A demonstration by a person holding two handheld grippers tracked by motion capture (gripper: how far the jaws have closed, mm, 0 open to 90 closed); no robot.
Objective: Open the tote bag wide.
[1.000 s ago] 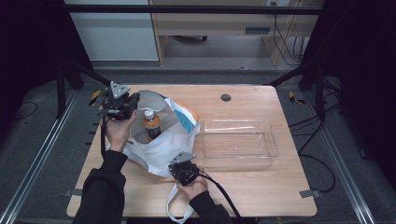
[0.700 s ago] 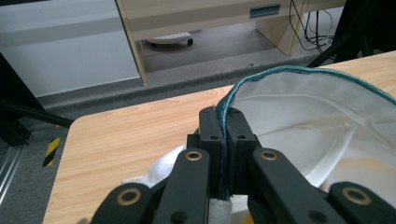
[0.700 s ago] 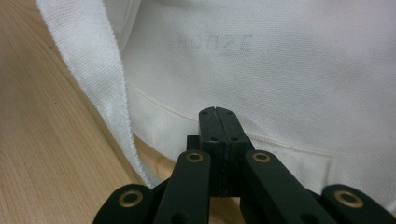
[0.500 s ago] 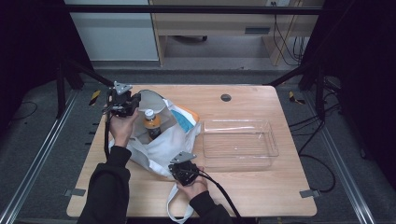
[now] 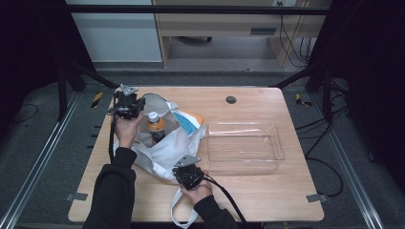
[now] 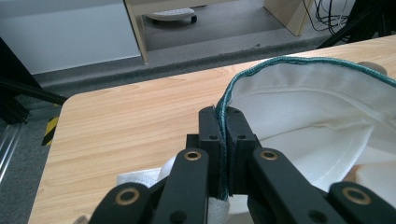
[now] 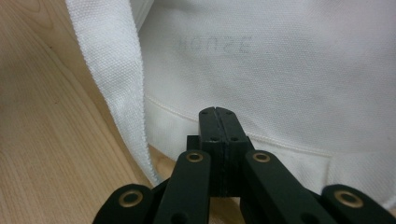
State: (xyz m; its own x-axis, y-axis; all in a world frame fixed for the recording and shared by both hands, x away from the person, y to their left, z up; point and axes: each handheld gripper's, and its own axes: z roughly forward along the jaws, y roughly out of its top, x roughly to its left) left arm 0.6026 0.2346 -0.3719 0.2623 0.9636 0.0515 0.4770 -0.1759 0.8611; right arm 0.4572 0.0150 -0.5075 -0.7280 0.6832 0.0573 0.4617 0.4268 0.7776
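I am holding the left gripper (image 5: 128, 106) near the far left corner of the surface (image 5: 267, 200). Its fingers (image 6: 210, 126) are pinching the green edge (image 6: 223, 140) of the white bag (image 5: 165, 148), and that edge is running straight up between them in the left gripper view. The rim is curving away to the right from there, so the mouth of the bag is standing open. The bag is lying on the left half of the surface, between my two hands.

Inside the open mouth a bottle (image 5: 154, 128) with a white cap and orange drink is standing just beside my left hand (image 5: 126, 133). Something blue and orange (image 5: 188, 121) is peeking out of the bag next to it.

Nearer to me, I am resting the right gripper (image 5: 187, 172) at the bottom edge of the bag. Its fingers (image 7: 210, 126) are pressed together, right up against the white cloth. I cannot tell if any cloth is caught between them. A white strap (image 7: 112, 79) is hanging down just left of them and trailing over the wood.

To the right of the bag, a clear tray (image 5: 243, 164) is sitting apart from it. A small dark hole (image 5: 231, 99) is showing in the wood behind the tray.
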